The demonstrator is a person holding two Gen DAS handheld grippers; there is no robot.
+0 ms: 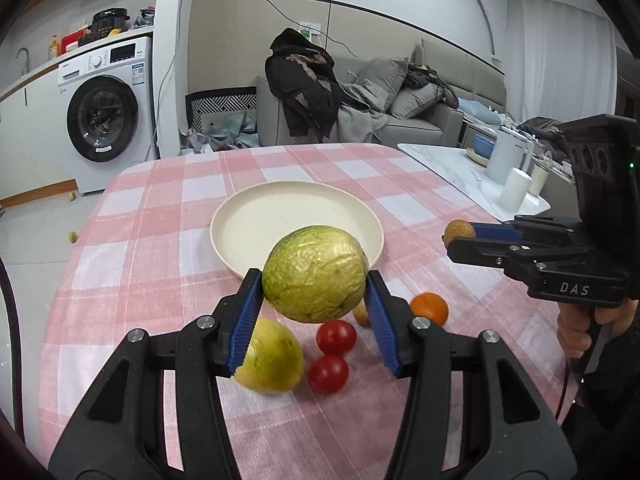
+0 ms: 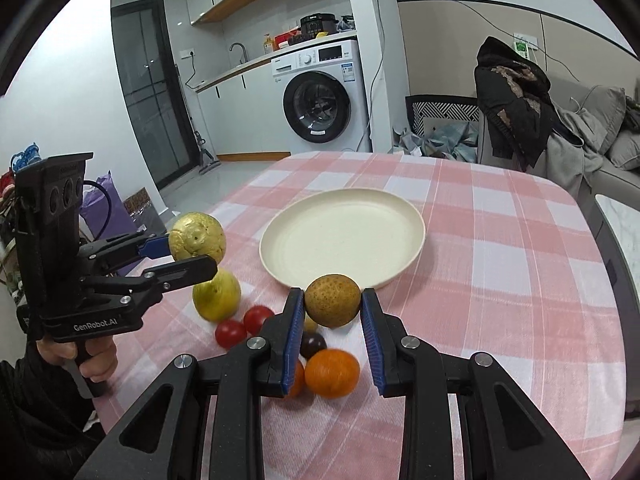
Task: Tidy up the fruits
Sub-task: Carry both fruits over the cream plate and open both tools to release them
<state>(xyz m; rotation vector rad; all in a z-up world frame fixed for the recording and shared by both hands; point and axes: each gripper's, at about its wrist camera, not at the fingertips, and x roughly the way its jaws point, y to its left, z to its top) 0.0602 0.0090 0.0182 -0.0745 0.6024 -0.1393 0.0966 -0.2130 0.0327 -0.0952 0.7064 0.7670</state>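
1. While both claws hang just short of the plate [image 1: 240, 216], we work left to right: our left gripper [image 1: 316, 300] is clamped on the green fruit [image 1: 316, 274], raised off the cloth at the plate's near rim.
2. Our right gripper [image 2: 333, 312] pinches the brown fruit [image 2: 333, 300], also at the near rim.
3. We should carry each over the rim, lower gently, and set them apart so neither rolls.
4. Tomatoes [image 1: 335, 336] and an orange [image 2: 332, 373] wait nearer us than the plate.
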